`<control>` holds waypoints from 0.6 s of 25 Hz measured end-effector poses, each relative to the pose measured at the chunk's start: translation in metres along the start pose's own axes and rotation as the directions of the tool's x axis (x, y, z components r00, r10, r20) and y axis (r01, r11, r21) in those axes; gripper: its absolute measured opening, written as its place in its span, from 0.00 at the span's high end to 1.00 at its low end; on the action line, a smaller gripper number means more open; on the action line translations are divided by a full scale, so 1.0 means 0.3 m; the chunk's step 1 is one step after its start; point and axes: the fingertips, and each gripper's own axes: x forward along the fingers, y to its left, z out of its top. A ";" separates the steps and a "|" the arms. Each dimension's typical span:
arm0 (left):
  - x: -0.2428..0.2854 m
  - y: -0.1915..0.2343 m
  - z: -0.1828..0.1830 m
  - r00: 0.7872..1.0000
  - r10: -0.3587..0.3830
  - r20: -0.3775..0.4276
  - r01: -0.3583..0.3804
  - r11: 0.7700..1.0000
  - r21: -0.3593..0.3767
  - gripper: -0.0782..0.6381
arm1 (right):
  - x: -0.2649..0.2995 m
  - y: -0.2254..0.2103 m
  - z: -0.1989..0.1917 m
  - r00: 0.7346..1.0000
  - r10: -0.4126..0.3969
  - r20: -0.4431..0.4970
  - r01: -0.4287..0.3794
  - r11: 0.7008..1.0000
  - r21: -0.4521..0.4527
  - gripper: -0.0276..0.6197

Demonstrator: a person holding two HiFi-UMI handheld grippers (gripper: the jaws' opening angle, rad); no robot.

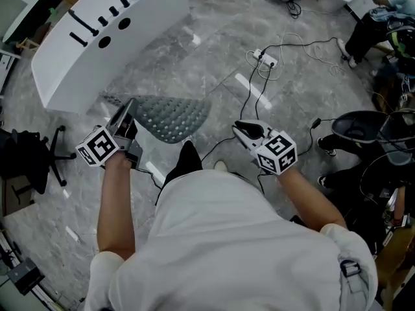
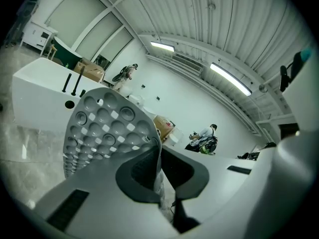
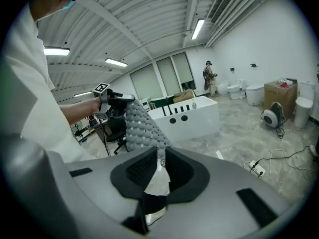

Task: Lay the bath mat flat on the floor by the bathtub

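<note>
The grey bath mat [image 1: 172, 115], studded with round suction cups and holes, hangs in the air between my two grippers, over the marble floor in front of the white bathtub [image 1: 97, 37]. My left gripper [image 1: 126, 125] is shut on one end of the mat [image 2: 104, 123]; its jaws [image 2: 158, 153] pinch the edge. My right gripper [image 1: 241, 131] is shut on the other end; in the right gripper view the mat [image 3: 139, 128] runs up from the closed jaws [image 3: 160, 166] to the left gripper [image 3: 112, 101]. The bathtub [image 3: 187, 116] stands beyond it.
A power strip [image 1: 266, 59] with trailing cables lies on the floor right of the mat. A black office chair [image 1: 26, 154] stands at the left, a black stool [image 1: 363, 125] at the right. Toilets [image 3: 254, 93], a cardboard box [image 3: 281, 96] and a distant person [image 3: 209, 76] are at the far wall.
</note>
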 end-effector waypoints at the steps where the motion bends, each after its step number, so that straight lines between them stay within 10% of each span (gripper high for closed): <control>1: 0.046 0.024 0.027 1.000 -0.020 -0.010 0.020 1.000 -0.006 0.85 | 0.036 -0.021 0.020 1.000 -0.013 -0.004 0.013 1.000 0.005 0.86; 15: 0.531 0.273 0.355 0.971 -0.128 -0.203 0.144 0.987 0.068 0.85 | 0.526 -0.240 0.505 0.996 -0.091 -0.011 0.091 0.996 0.016 0.84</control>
